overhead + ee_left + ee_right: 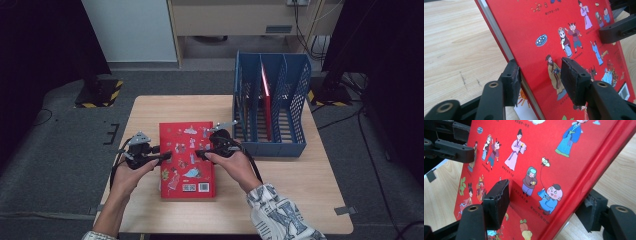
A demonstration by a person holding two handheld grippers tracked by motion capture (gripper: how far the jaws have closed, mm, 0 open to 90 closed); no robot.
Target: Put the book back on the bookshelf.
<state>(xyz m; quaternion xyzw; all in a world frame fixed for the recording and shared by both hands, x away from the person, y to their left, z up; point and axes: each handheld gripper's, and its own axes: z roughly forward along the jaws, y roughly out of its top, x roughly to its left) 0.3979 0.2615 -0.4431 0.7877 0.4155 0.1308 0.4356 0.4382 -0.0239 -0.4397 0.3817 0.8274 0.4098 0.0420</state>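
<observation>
Red picture book (186,159): flat on the wooden bench (280,190), cover up, with cartoon figures in robes, small captions too fine to read, and a barcode near the bottom corner. Left gripper (165,156) straddles its left edge, right gripper (201,154) its spine edge; fingers of both parted, not clamped. Blue file rack (270,107) just right, holding another red book (266,102).

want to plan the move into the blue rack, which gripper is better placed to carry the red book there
Right, probably. The right gripper straddles the red book at the edge facing the blue rack; the left gripper straddles the far edge.
</observation>
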